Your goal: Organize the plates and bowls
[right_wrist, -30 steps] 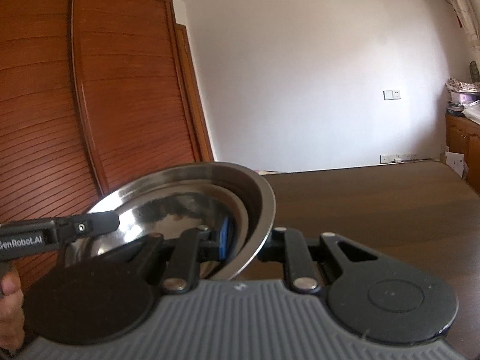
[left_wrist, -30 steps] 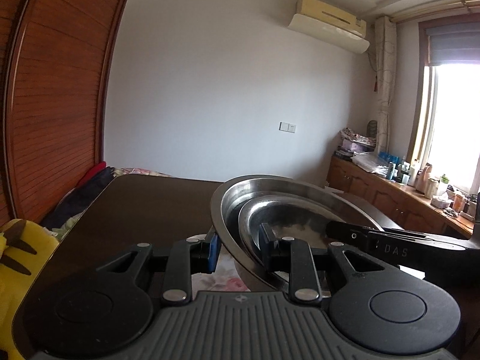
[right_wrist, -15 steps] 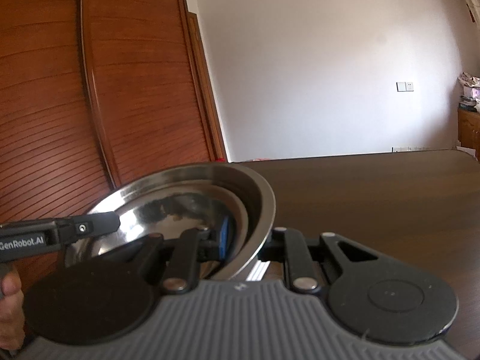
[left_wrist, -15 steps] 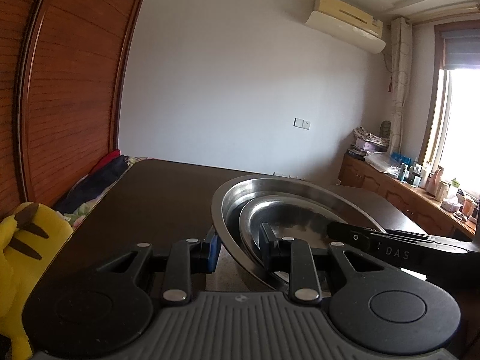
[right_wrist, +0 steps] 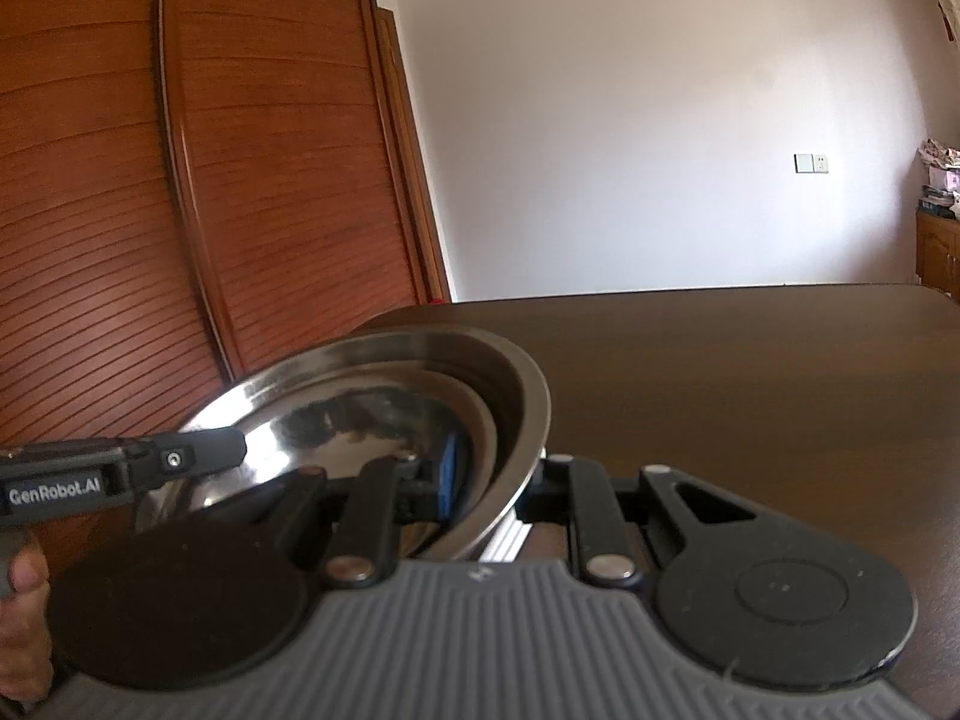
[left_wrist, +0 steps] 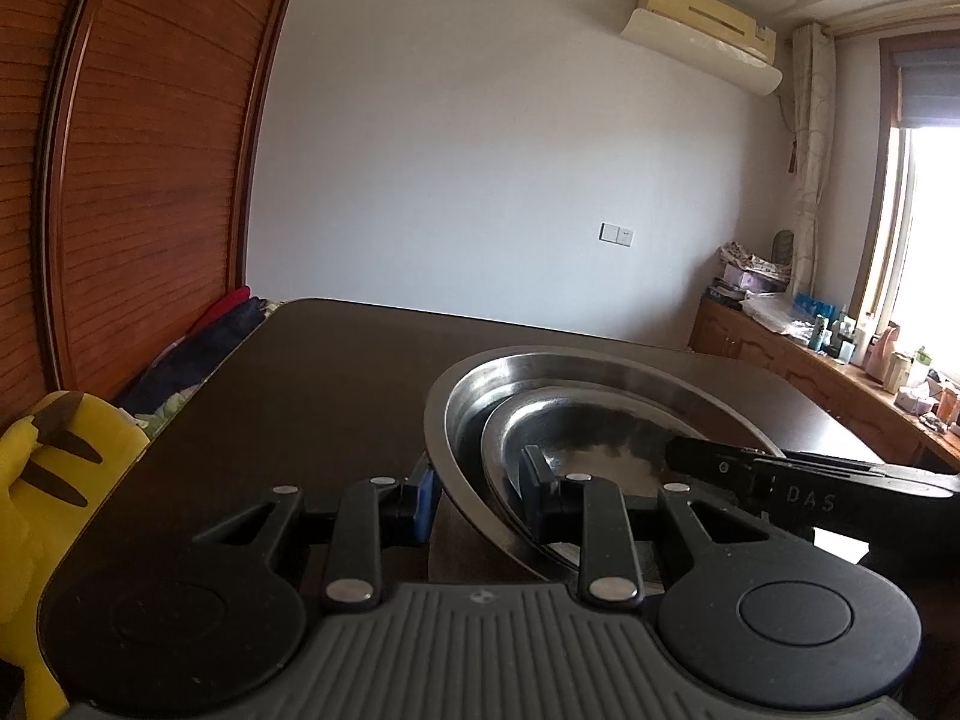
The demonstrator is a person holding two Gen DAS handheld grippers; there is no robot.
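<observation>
Left wrist view: the steel bowl (left_wrist: pixel 576 396), a smaller bowl (left_wrist: pixel 570 438) nested inside, sits above the dark table (left_wrist: pixel 312 372), its near rim clamped in the left gripper (left_wrist: pixel 480 501); the right gripper (right_wrist: pixel 489 489) pinches the opposite rim.

Nested: smaller bowl (left_wrist: pixel 576 438) inside larger bowl (left_wrist: pixel 480 384), above table (left_wrist: pixel 336 372). Flanked by left gripper (left_wrist: pixel 477 495) and right gripper (right_wrist: pixel 492 480). Backed by wardrobe (right_wrist: pixel 180 180).
</observation>
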